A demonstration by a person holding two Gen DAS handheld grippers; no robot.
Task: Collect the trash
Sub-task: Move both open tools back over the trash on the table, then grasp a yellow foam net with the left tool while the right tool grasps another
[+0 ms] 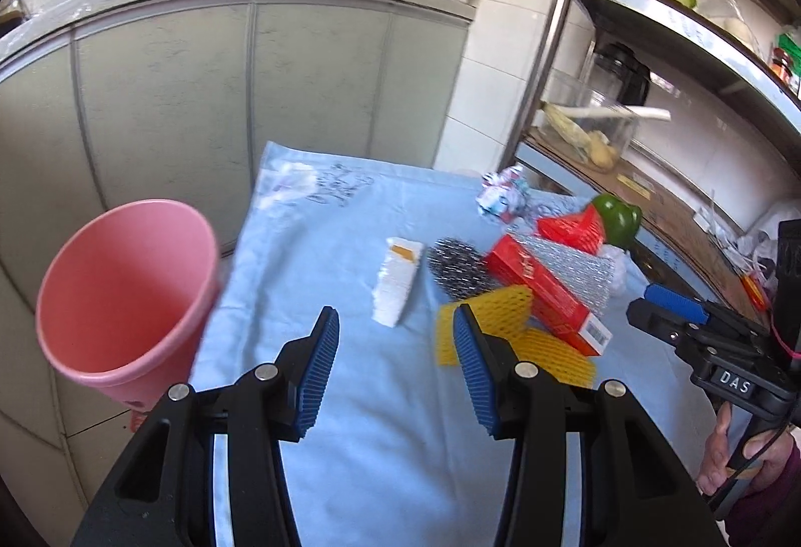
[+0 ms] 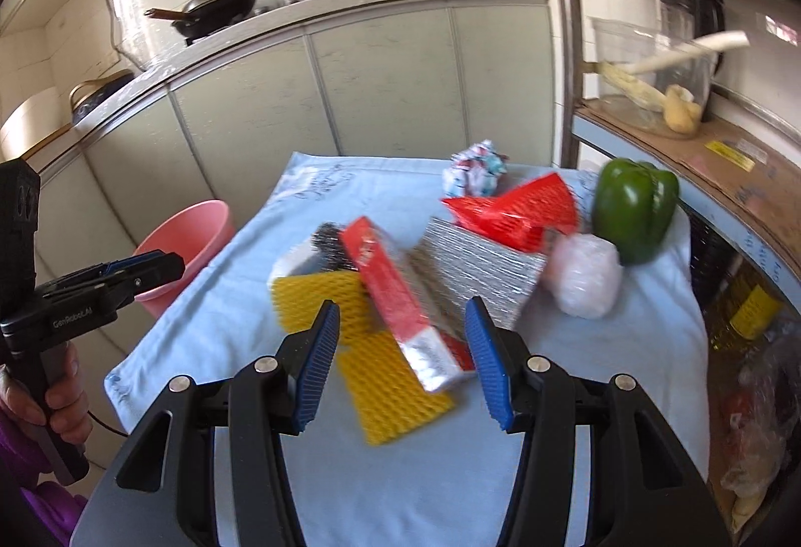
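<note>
The trash lies heaped on the blue cloth [image 2: 390,472]: a red carton [image 2: 395,296] at the centre, leaning across a yellow foam net [image 2: 395,396] that spreads toward six o'clock, with a silver foil sheet [image 2: 480,271] touching it at three o'clock. Behind that, toward twelve and one o'clock, we see a red net sleeve [image 2: 515,211] and a crumpled wrapper [image 2: 475,174]; a clear plastic wad [image 2: 583,274] sits at three o'clock just beside the foil. A steel scourer [image 1: 458,266] and a white foam scrap [image 1: 398,284] lie toward nine o'clock of the carton.

Our right gripper [image 2: 400,346] hovers over the carton and net, jaws spread wide and holding nothing. Our left gripper [image 1: 395,356] is likewise spread and empty above bare cloth, with the pink bin [image 1: 125,291] at its nine o'clock, off the table edge.

The risk, as we judge it, is the overlap: closing on the carton may catch the net as well and drag the foil, scattering the pile. The green pepper [image 2: 636,206] at two o'clock is likely not trash and sits near the edge, so a sweeping pull could roll it off. The scourer may not be rubbish either.
</note>
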